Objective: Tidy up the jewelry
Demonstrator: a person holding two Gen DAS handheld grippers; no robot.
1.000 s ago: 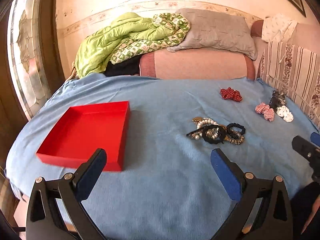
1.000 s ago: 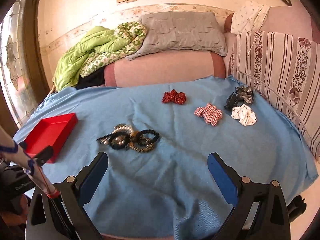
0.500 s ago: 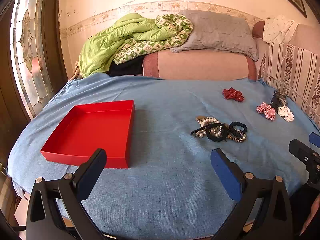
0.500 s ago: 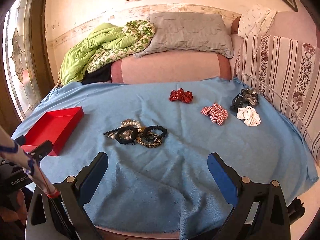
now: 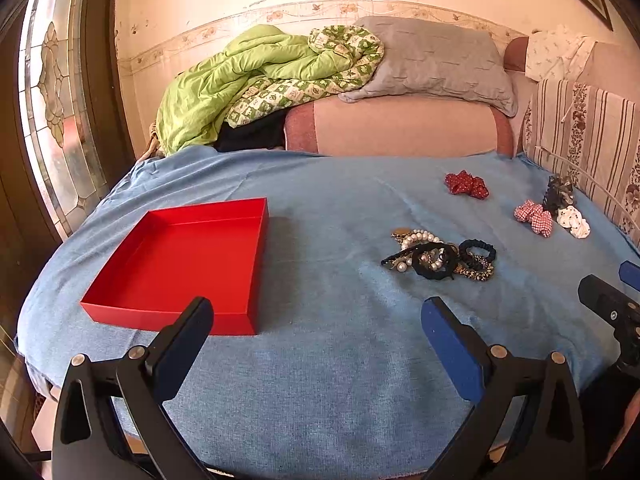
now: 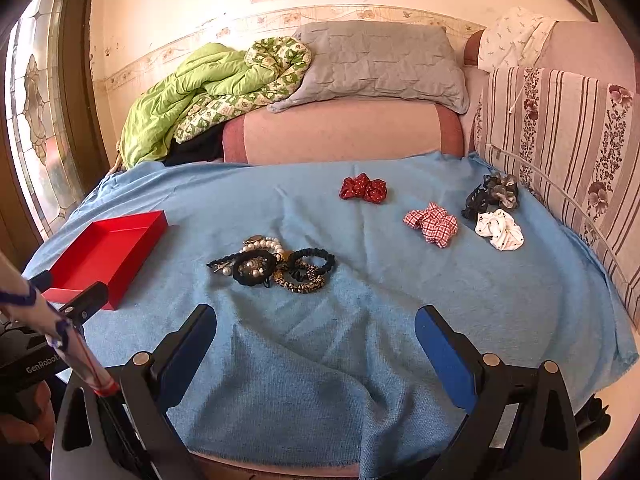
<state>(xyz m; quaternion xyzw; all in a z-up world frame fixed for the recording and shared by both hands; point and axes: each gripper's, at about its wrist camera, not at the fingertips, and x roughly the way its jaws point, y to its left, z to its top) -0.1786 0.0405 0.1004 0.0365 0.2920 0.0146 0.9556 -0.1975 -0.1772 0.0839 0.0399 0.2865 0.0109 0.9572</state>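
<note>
I have both tools held low over the near edge of the light blue woven blanket (image 5: 340,380) that covers the bed. My left gripper (image 5: 316,324) has its blue-padded fingers spread wide with nothing between them, and my right gripper (image 6: 316,322) stands the same way, wide apart and empty.

The shallow red cardboard box (image 5: 180,260) lies open on the left side of the blanket, just beyond the left tool's left finger. Right of it, well apart, sits the tangled heap of pearl bracelets, black hair bands and a leopard-print band (image 6: 276,266), in the middle of the blanket and ahead of my right tool.

Farther off lie four fabric scrunchies: a red dotted scrunchie (image 6: 363,188) toward the far middle, a red-and-white checked scrunchie (image 6: 432,224) to its right and nearer, then a black-and-grey scrunchie (image 6: 492,196) touching a white spotted scrunchie (image 6: 500,230) by the striped floral cushion (image 6: 568,140) on the right.

A crumpled green quilt (image 5: 248,80) and a grey pillow (image 5: 432,64) rest at the far end.
</note>
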